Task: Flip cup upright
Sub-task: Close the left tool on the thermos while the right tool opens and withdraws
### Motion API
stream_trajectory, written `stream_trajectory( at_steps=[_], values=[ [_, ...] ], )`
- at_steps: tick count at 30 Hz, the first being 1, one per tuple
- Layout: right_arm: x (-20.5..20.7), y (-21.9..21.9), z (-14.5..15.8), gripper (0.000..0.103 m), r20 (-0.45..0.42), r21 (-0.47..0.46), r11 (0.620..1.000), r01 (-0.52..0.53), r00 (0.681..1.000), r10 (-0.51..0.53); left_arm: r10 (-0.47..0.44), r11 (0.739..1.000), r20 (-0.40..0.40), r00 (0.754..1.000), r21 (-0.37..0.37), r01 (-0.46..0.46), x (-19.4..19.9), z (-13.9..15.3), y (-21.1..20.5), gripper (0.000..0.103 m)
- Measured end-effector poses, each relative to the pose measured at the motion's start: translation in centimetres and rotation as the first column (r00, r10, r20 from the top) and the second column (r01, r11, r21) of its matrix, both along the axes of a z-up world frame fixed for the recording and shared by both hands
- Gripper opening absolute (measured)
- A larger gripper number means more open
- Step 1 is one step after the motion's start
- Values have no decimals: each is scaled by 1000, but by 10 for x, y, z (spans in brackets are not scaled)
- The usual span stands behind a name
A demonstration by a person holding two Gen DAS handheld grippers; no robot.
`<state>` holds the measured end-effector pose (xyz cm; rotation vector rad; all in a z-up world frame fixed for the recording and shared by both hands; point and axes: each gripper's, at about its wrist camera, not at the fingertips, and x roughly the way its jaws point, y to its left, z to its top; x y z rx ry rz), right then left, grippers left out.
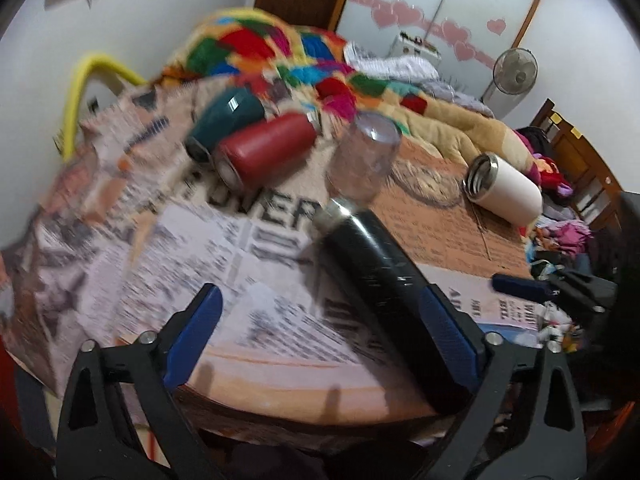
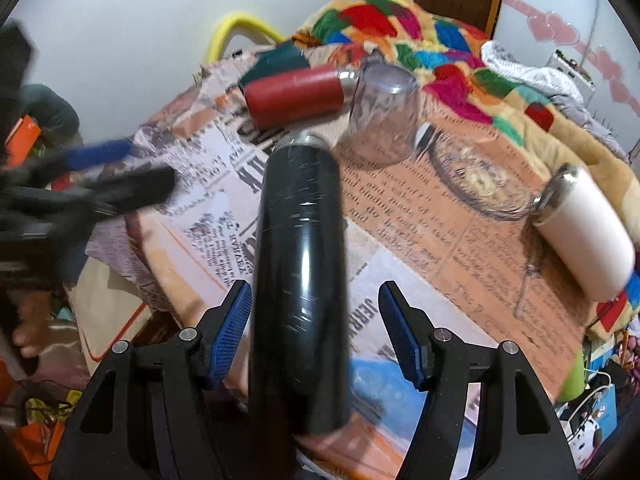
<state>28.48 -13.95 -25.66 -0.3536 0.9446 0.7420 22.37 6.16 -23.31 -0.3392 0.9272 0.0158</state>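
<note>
Two views: both are smeared by motion blur, so the print on the newspaper-pattern cloth (image 1: pixel 256 240) is mostly unreadable.
Black cup (image 2: pixel 300 264): lies on its side on the cloth, steel-rimmed mouth pointing away from the right camera; its near end is cut off between the gripper arms.
Right gripper (image 2: pixel 316 336): jaws apart around the black cup, the left pad just beside its wall and the right pad clearly off it; contact cannot be told.
Left gripper (image 1: pixel 320 336): jaws wide apart; the black cup (image 1: pixel 384 292) lies beside its right pad, touching or not unclear.
Left view only: the teal cup (image 1: pixel 224 120) shows nearly whole, lying beside the red cup (image 1: pixel 264 152).
Right view only: the teal cup is mostly hidden behind the red cup (image 2: pixel 296 96); the left gripper appears as a blur at the left edge.
Both views: a clear cup (image 2: pixel 380 116) stands mouth-down; a white cup (image 2: pixel 584 232) lies on its side, well apart.
</note>
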Motion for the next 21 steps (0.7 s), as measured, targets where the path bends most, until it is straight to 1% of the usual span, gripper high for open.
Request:
stream_trajectory(
  at_steps=[1,3,4,6,7,8,10,12,16,19,21],
  values=[
    [-3,-5,5,64,14,10,1000,15,1000,-15,-5,1000,-30,1000,-31,4,4,-7,-2,94],
    [-8,-16,13,68,43,26,998,55,998,-56,-11,997,-78,997,-79,5,9,-19,-5,88],
    [-11,-21,16,69,61,34,996,79,995,-81,-13,995,-108,994,-104,2,12,-26,-7,83],
    [-15,-30,23,71,90,48,991,122,988,-126,-20,990,-144,989,-139,0,15,-35,-10,81],
    [-16,-33,24,72,94,61,988,139,985,-144,-24,986,-151,988,-166,-1,16,-37,-11,80],
    [-18,-38,26,73,89,83,984,160,982,-168,-23,986,-159,987,-169,-4,17,-39,-12,80],
    [-19,-44,28,74,81,111,976,188,977,-197,-24,989,-166,986,-148,-1,20,-40,-17,80],
    [-23,-48,30,74,93,131,968,215,969,-228,-7,994,-189,982,-111,-15,24,-43,-20,80],
    [-30,-53,31,74,102,169,952,257,956,-276,6,996,-230,973,-89,-27,36,-51,-21,78],
    [-33,-60,30,74,89,192,939,286,948,-307,10,997,-239,971,-77,-29,41,-55,-22,78],
    [-33,-64,28,74,71,205,931,302,944,-322,7,998,-238,971,-53,-21,45,-57,-24,78]
  ],
)
